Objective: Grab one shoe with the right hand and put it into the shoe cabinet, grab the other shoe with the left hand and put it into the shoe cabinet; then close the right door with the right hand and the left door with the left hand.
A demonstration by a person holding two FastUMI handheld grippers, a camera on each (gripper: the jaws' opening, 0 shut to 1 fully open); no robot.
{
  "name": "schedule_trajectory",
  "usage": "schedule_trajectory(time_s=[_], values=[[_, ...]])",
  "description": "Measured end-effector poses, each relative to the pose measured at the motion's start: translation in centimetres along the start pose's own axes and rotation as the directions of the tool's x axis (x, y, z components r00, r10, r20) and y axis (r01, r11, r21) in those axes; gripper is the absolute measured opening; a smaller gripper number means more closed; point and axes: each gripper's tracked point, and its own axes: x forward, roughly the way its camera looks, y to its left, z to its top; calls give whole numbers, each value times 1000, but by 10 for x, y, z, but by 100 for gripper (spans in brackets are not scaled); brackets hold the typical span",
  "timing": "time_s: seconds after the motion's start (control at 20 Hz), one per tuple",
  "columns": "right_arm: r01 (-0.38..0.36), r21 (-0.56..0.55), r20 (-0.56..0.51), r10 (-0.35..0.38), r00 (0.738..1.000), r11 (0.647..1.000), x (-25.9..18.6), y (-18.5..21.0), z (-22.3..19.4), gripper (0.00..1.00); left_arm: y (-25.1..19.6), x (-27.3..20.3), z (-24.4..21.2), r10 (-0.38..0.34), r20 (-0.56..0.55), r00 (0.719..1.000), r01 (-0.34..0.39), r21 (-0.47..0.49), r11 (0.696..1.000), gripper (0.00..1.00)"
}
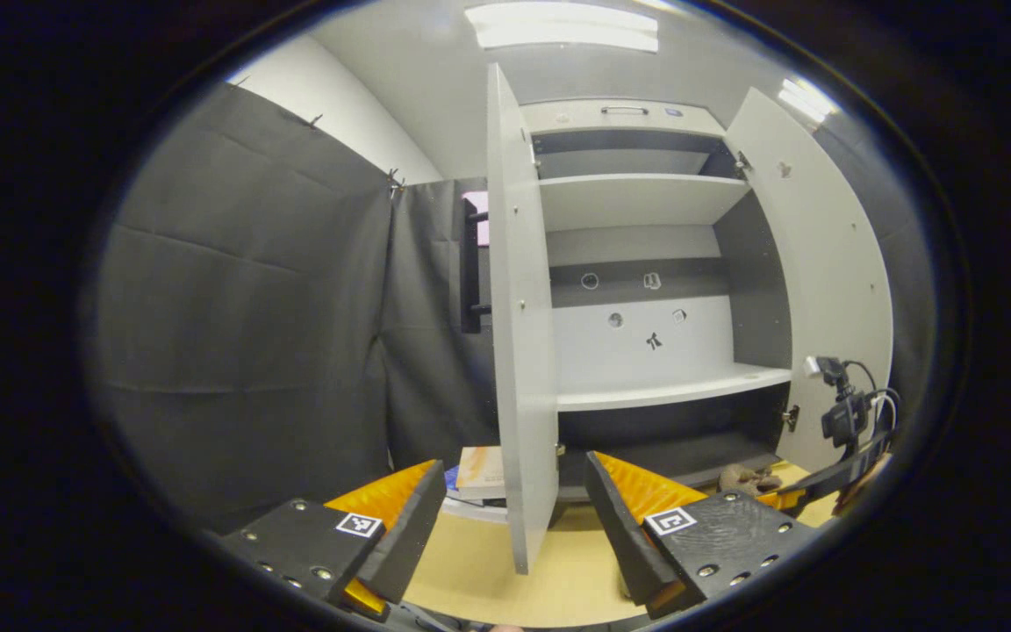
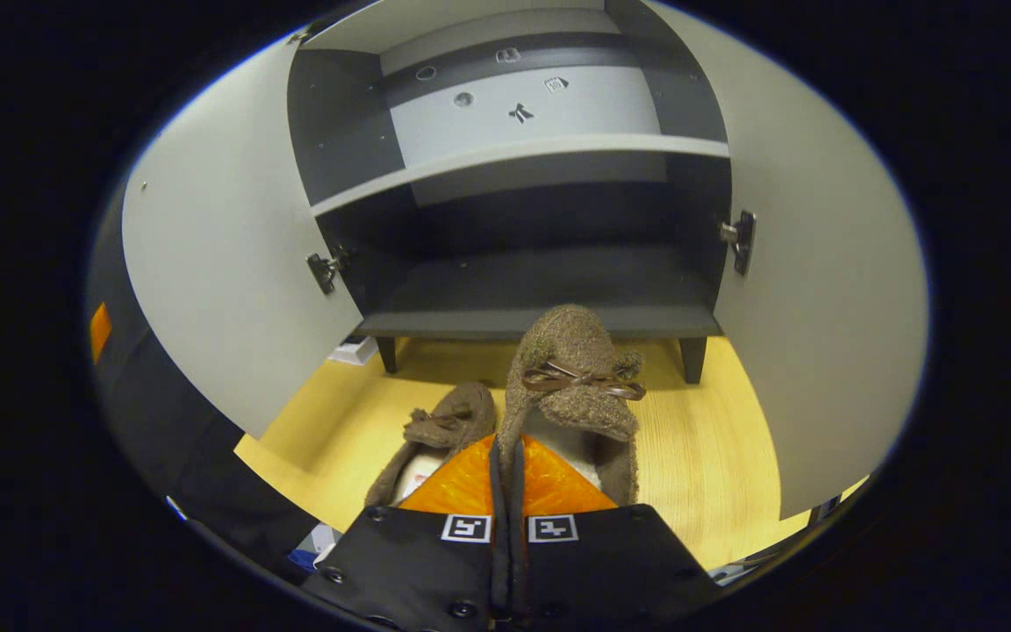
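Observation:
My right gripper (image 2: 505, 449) is shut on the rim of a brown fuzzy shoe with a bow (image 2: 571, 369). Its toe points at the shoe cabinet's dark bottom shelf (image 2: 541, 294). The second brown shoe (image 2: 444, 428) lies on the wooden floor just to its left. Both cabinet doors stand wide open, the left door (image 2: 225, 263) and the right door (image 2: 821, 290). In the left gripper view my left gripper (image 1: 514, 531) is open and holds nothing, in front of the left door's edge (image 1: 519, 351). The held shoe (image 1: 747, 479) and the right gripper (image 1: 848, 421) show low at the right.
The cabinet has pale shelves higher up (image 1: 672, 386). A stack of books (image 1: 479, 470) lies on the floor to the left of the cabinet. Black cloth walls (image 1: 251, 333) close in the left side. Yellow wooden floor (image 2: 716, 456) spreads in front of the cabinet.

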Motion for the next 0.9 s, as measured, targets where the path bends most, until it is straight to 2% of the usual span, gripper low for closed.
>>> schedule_trajectory(time_s=[0.05, 0.1, 0.15, 0.35, 0.55, 0.9], values=[[-6, 0, 27, 6, 1000, 1000, -7, 3, 11, 2, -1, -1, 2, -3, 3, 1000, 3, -1, 1000, 99], [-16, 0, 48, 16, 999, 1000, -13, 7, 20, 1, -2, 0, 1, -5, 4, 1000, 6, -2, 1000, 93], [-25, 1, 69, 25, 997, 1000, -20, 10, 30, 1, -3, 0, 2, -6, 6, 1000, 6, -3, 1000, 99], [-80, 17, 152, 76, 985, 997, -44, 26, 67, 1, -5, 0, 2, -12, 8, 1000, 12, -16, 1000, 99], [-112, -7, 258, 110, 960, 994, -62, 39, 118, 1, -9, 0, 1, -18, 11, 1000, 19, -18, 1000, 99], [-22, -124, 429, 73, 900, 992, -66, 36, 225, 0, 8, 9, 5, 33, 23, 999, -32, -20, 999, 99]])
